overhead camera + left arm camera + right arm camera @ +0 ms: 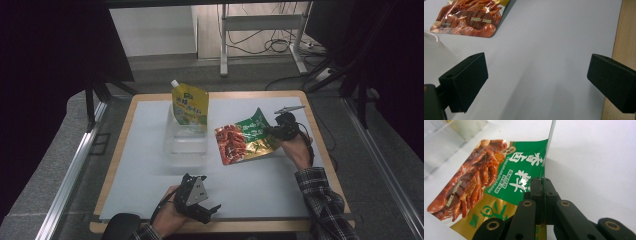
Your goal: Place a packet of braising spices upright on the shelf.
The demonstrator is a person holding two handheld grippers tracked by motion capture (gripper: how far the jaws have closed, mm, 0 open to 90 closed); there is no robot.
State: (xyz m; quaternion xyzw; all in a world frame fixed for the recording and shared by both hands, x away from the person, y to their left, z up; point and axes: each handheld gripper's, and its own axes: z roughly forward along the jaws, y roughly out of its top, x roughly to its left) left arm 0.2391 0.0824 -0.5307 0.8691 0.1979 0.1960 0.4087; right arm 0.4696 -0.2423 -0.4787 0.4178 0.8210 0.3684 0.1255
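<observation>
Nearest the person, the left gripper [212, 209] rests at the table's [150, 200] front edge, jaws wide and empty. Farther out, the right gripper [543, 185] pinches the snack pouch [245, 140] by its thin green edge, right of the clear container [186, 142]. The foil looks light, floppy and slick; the flat sealed rim seems the surest hold.

Overhead forward-down camera; two close tongs-mounted views sharing snack pouch [245, 141]

Left gripper [214, 209] low near the table edge, jaws wide apart, right gripper [270, 131] clamped tight.
</observation>
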